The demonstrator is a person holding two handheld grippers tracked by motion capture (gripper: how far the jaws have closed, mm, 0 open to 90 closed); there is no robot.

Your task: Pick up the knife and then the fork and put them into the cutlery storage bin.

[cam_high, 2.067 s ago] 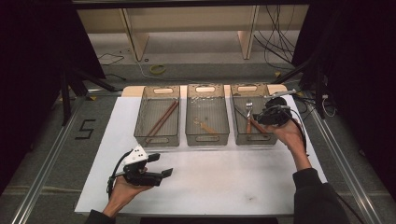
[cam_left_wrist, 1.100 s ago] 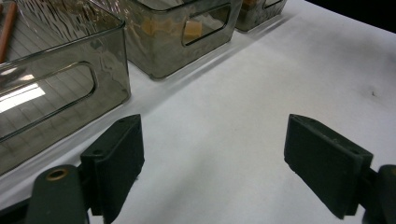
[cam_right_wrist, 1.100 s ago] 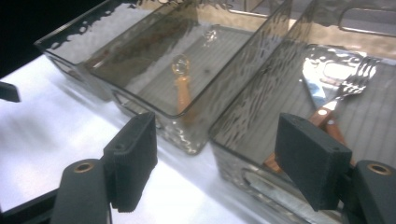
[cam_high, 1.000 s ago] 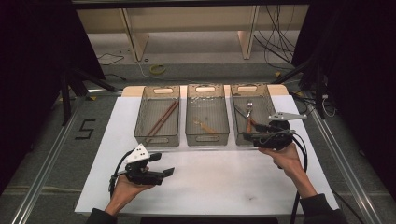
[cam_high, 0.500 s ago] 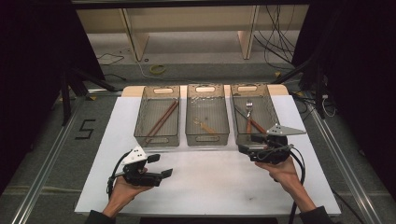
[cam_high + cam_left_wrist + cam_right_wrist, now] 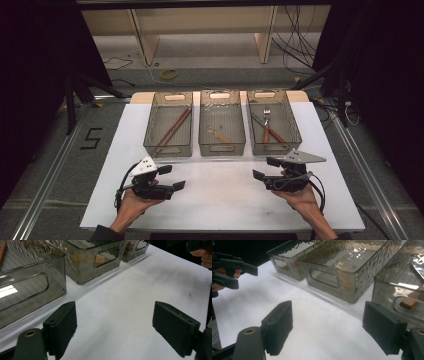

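In the high view, three smoky clear bins are seen side by side at the far edge of the white table (image 6: pixel 220 200). A pair of brown chopsticks (image 6: pixel 172 130) lies in the left bin (image 6: pixel 168 147), a small pale utensil (image 6: pixel 218 133) in the middle bin (image 6: pixel 222 147), and a fork (image 6: pixel 267 116) with wood-handled pieces in the right bin (image 6: pixel 274 146). The left hand-held gripper (image 6: pixel 168 177) is held low over the near left of the table, well apart from the bins, with its jaws spread and nothing between them. The right hand-held gripper (image 6: pixel 265 168) is held just in front of the right bin, its jaws pointing left; they have just been opening and nothing is gripped. A grey floor with a taped figure, metal rails, loose cables, a coiled yellow-green cord and wooden table legs are seen beyond, with dark curtains at both sides.

In the left gripper view, the left hand-held gripper (image 6: pixel 113 327) is shown wide open over bare white table, and cut-out handles in the bins' near walls are made out, which the high view barely gives.

In the right gripper view, the right hand-held gripper (image 6: pixel 327 327) is likewise wide open and empty. A wooden handle (image 6: pixel 410 302) is seen through the wall of the nearest bin, and the other gripper is caught at the upper left.
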